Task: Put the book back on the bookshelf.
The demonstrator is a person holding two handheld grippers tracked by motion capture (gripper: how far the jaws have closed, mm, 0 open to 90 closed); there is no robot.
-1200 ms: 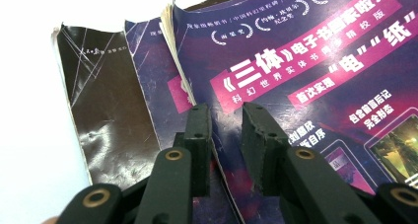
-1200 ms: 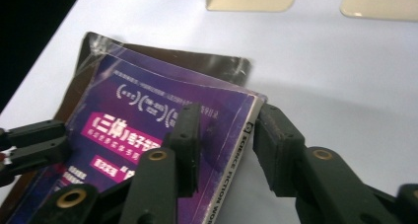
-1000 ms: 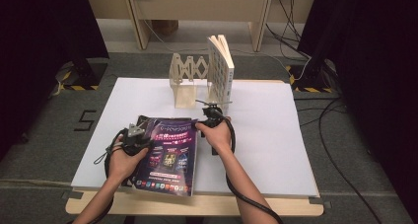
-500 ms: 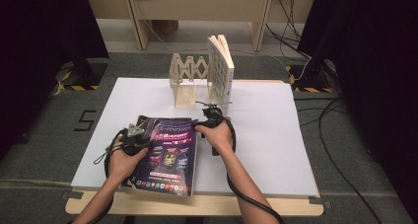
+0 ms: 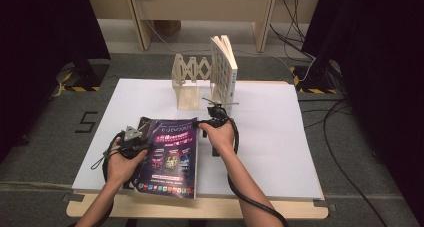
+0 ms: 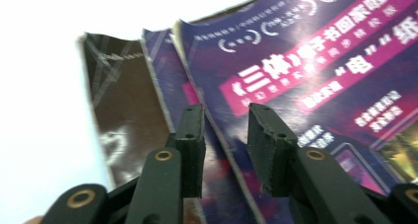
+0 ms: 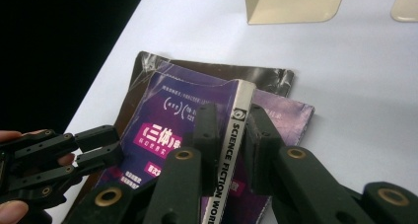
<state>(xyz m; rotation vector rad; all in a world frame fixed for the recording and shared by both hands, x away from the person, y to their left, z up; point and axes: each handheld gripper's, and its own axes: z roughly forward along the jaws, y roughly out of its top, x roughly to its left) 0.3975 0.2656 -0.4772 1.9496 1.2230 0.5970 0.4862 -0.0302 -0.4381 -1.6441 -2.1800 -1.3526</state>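
Right gripper (image 7: 230, 135) jaws just closed onto top magazine's (image 5: 170, 154) spine, left gripper (image 6: 224, 135) jaws opening, apart over its left edge, near bench (image 5: 280, 152) edge

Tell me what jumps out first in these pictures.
The purple magazine lying on a stack at the table's near left, with the right gripper, whose jaws have just been closing, astride its spine. Behind, a book stands upright against a wooden rack.

magazine spine (image 7: 231, 150): "SCIENCE FICTION WOR" | cover (image 6: 305, 76): "三体" | floor mark (image 5: 88, 121): "5"
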